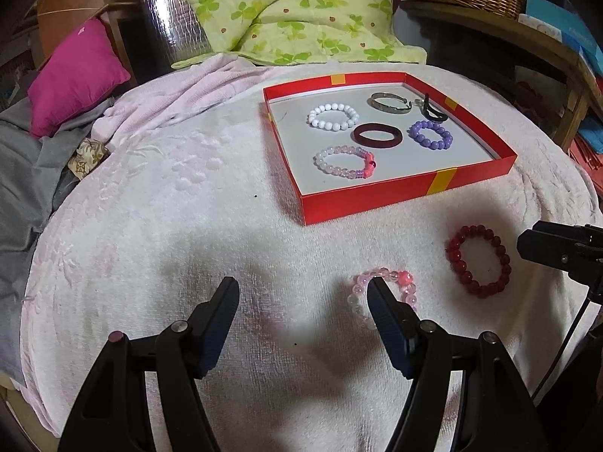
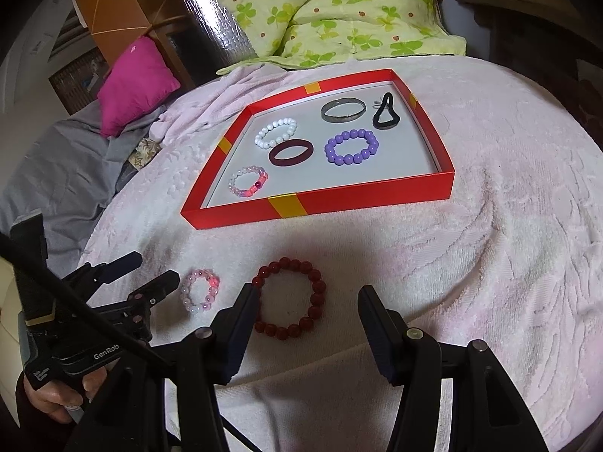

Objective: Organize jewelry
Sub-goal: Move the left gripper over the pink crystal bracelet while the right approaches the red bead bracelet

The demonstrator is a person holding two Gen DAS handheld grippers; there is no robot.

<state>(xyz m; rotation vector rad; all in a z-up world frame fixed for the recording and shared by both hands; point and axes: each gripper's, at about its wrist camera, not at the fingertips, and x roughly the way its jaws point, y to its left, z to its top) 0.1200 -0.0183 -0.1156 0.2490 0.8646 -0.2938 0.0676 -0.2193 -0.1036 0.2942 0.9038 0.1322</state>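
Red tray (image 2: 361, 197): five bracelets, hair tie stored inside. Outside on towel (image 2: 490, 263) — pink bracelet (image 1: 380, 293), dark red bracelet (image 2: 290, 297), awaiting pickup. Left gripper (image 1: 303, 301), right gripper (image 2: 307, 301): fingers spread, empty.

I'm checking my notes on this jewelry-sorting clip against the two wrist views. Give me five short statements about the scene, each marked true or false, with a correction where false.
1. The purple bead bracelet lies inside the shallow red cardboard tray. True.
2. The dark red bead bracelet is already in the tray. False: it lies on the pale pink towel, in front of the tray.
3. The left gripper is shut on the pink translucent bead bracelet. False: its jaws stand open, with one fingertip over the bracelet.
4. The right gripper is open. True.
5. The silver metal bangle lies outside the tray. False: it lies inside, near the far wall.
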